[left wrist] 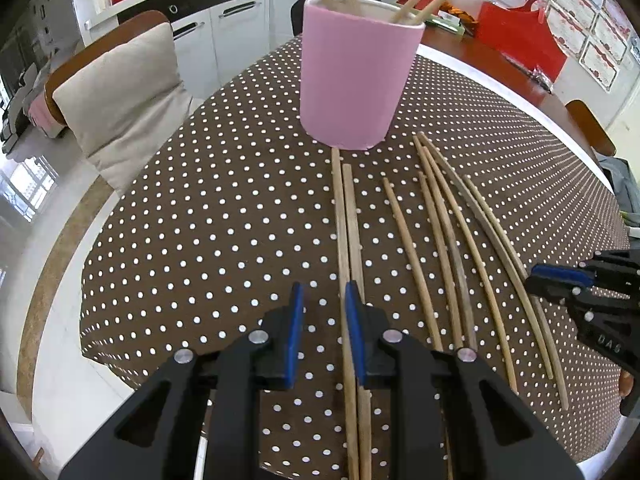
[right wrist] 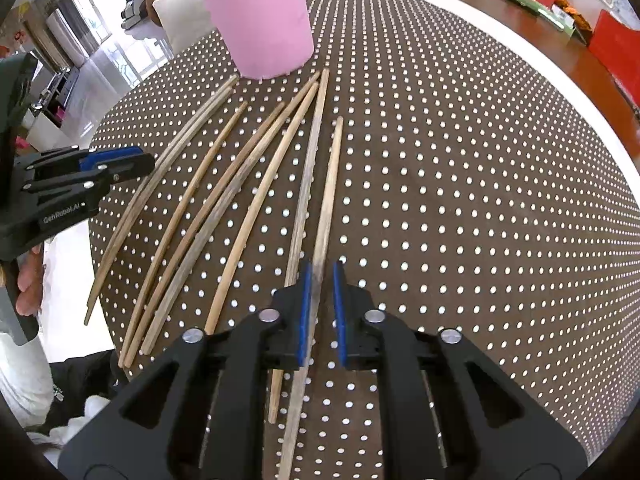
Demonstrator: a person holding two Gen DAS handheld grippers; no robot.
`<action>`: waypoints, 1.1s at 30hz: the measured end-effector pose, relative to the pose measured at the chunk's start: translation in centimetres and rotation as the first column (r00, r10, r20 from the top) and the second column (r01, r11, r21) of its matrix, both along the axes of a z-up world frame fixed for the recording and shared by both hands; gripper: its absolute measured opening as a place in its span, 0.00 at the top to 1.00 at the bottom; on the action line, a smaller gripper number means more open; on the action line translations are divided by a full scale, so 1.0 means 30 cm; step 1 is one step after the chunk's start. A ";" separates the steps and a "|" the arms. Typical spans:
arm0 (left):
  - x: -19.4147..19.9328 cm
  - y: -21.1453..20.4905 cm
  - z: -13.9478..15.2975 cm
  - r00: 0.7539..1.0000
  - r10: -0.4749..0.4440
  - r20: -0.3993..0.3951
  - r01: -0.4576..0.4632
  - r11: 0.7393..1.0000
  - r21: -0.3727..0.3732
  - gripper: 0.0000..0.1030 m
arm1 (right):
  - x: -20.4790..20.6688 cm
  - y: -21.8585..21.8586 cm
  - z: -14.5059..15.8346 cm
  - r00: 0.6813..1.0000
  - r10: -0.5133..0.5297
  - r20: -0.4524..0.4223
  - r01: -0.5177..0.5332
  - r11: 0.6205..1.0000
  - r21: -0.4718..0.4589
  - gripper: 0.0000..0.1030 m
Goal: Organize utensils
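Nearby, pink cup (left wrist: 352, 76) beyond loose chopsticks (left wrist: 448, 248).

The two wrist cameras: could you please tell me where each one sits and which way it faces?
Left wrist: on the left tool, tilted down along its fingers at the dotted tablecloth, loose chopsticks and pink cup; the right tool shows at the right edge.
Right wrist: on the right tool, tilted down over one chopstick; the left tool and a hand show at left.
Shared: cup, chopsticks, tablecloth.
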State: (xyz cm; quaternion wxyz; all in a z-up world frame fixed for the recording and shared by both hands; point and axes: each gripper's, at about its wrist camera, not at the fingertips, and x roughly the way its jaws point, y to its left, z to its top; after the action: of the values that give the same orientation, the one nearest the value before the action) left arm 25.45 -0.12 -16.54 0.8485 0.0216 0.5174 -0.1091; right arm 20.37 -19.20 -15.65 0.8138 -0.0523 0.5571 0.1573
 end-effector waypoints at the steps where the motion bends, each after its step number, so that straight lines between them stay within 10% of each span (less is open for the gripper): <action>1: 0.001 -0.003 -0.001 1.000 -0.006 -0.007 0.006 1.000 -0.005 0.79 | -0.003 0.003 -0.004 1.000 0.001 -0.001 -0.001 1.000 -0.009 0.78; 14: 0.074 0.023 -0.014 0.999 0.006 -0.053 -0.006 1.000 -0.016 0.77 | 0.026 0.024 -0.022 0.999 0.007 0.038 -0.004 0.998 -0.069 0.78; 21: 0.096 -0.050 -0.022 0.999 -0.021 -0.047 0.027 0.993 0.113 0.76 | 0.069 0.022 -0.016 0.999 0.012 0.036 -0.009 0.997 -0.077 0.78; 25: 0.100 -0.037 -0.026 0.999 -0.005 -0.033 0.009 0.994 0.109 0.94 | 0.053 0.012 -0.019 0.999 0.010 0.051 -0.007 0.998 -0.064 0.92; 33: 0.063 0.051 -0.014 1.000 0.019 -0.006 -0.019 1.000 -0.001 0.94 | 0.031 -0.063 0.026 0.991 -0.033 0.131 0.029 0.999 0.030 0.95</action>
State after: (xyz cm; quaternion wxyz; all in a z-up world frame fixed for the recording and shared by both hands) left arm 27.33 1.40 -16.98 0.8480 0.0159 0.5200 -0.1014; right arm 21.30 -21.09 -14.86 0.8518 -0.0426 0.5006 0.1485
